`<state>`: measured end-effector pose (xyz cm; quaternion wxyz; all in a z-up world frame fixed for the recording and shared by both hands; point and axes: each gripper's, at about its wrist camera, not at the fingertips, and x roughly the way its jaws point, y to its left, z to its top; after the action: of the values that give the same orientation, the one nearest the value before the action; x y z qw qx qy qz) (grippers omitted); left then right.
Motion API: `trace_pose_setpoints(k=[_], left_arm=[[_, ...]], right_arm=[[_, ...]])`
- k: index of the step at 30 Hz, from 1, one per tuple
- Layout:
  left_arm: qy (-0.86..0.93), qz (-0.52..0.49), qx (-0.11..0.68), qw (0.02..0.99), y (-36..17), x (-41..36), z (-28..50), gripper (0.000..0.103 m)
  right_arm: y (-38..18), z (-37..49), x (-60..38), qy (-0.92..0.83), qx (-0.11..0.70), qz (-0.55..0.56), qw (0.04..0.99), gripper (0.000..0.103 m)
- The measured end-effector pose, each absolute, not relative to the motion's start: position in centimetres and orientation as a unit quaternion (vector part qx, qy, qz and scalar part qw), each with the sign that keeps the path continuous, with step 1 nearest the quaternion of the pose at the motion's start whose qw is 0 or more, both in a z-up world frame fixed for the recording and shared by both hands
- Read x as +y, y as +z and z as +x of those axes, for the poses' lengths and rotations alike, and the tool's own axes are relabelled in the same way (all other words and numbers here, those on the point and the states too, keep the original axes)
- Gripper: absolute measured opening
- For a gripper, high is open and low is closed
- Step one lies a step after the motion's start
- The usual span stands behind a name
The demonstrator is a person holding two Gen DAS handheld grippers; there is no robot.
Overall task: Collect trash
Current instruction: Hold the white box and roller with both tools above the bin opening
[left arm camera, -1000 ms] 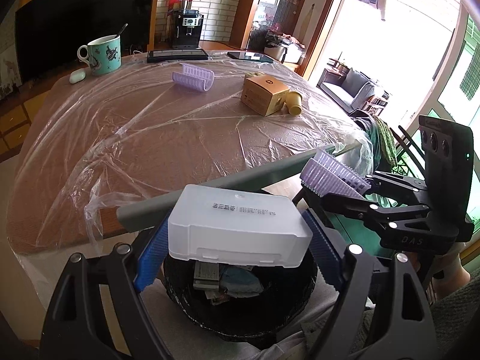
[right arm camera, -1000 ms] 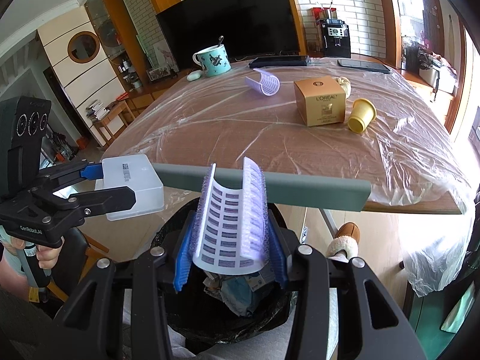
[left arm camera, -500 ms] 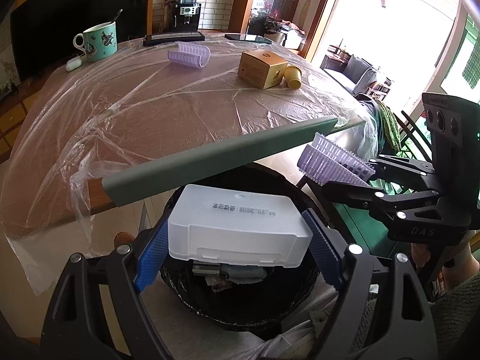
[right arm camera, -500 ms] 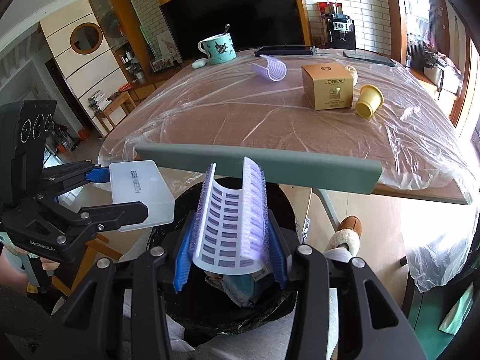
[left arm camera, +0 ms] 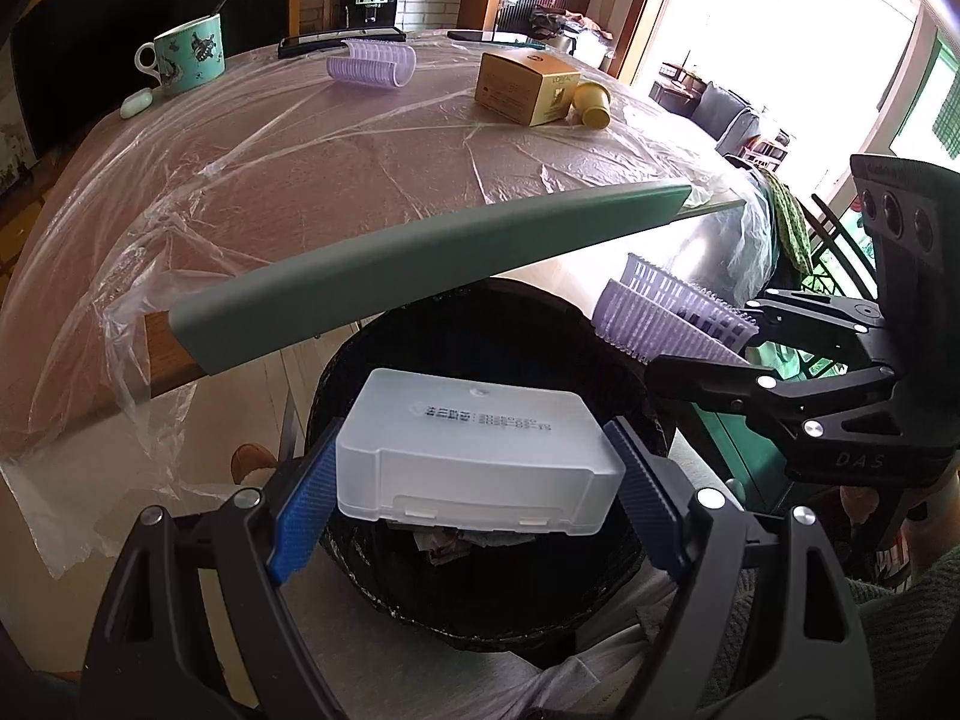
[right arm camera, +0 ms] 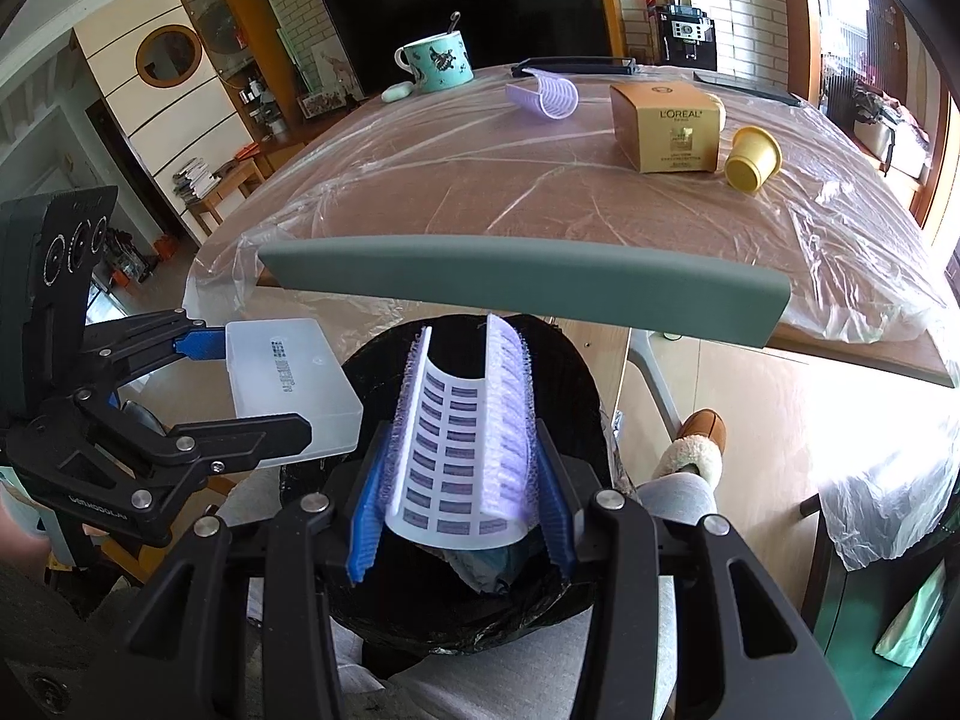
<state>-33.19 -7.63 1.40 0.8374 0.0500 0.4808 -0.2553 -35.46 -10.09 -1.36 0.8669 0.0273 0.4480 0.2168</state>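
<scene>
Translucent box (left arm camera: 480, 456) is clamped in my left gripper (left arm camera: 477, 501) and the curler (right arm camera: 462, 450) in my right gripper (right arm camera: 459, 510), both over the bin (left arm camera: 360, 564) at 6 o'clock; releasing off-centre risks a rim bounce.
</scene>
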Motion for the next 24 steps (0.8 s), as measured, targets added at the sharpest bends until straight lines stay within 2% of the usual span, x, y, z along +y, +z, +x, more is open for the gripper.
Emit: trace_pose_setpoints(k=[24], left_arm=[[-0.223, 0.03, 0.509, 0.831, -1.7, -7.6, -32.5, 0.085]], right_arm=[[-4.0, -34.4, -9.3, 0.217, 0.476, 0.034, 0.852, 0.043]])
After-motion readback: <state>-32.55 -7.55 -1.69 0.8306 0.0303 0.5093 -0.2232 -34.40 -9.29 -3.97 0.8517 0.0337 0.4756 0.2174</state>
